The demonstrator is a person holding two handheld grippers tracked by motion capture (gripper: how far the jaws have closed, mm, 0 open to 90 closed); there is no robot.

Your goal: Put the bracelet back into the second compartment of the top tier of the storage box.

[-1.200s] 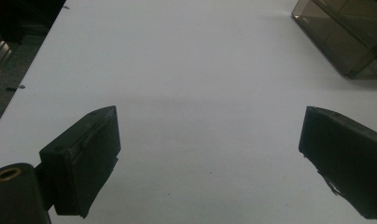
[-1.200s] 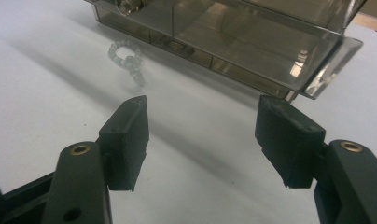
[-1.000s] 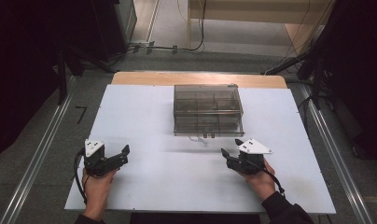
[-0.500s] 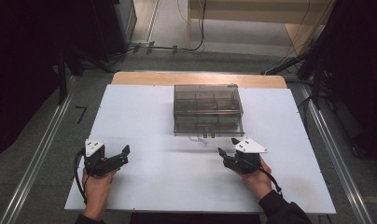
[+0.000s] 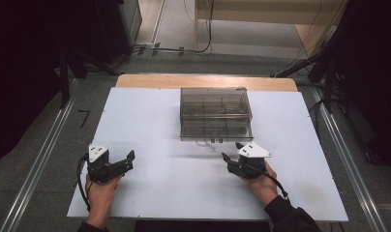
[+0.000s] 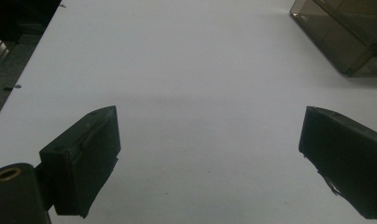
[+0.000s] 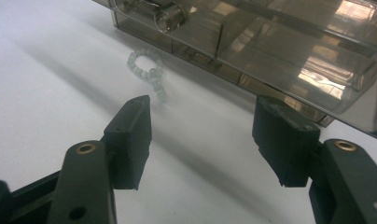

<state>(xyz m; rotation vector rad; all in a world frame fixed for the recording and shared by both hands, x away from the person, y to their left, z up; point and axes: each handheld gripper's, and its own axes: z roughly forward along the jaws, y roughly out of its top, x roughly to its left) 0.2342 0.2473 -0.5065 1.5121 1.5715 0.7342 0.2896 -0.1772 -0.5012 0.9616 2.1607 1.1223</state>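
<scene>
A smoky clear compartment box (image 5: 215, 113) stands at the middle of the white table (image 5: 150, 121). A loop of pale beads (image 5: 206, 143) lies on the table just in front of it. My right gripper (image 5: 231, 151) is open a little short of the beads and to their right, with nothing between its jaws. In the right gripper view the beads (image 7: 147, 70) lie ahead of my right gripper (image 7: 203, 126), under the box front (image 7: 270, 42). My left gripper (image 5: 129, 160) rests open over bare table at the front left. In its own view my left gripper (image 6: 210, 140) holds nothing.
The box corner (image 6: 345, 32) sits far ahead to the right in the left gripper view. Metal rails (image 5: 38, 164) run along both sides of the table. Cables (image 5: 184, 48) and dark stands lie on the floor beyond the far edge.
My right gripper has shifted a little to the left, toward the beads. The left gripper has stayed where it was.
</scene>
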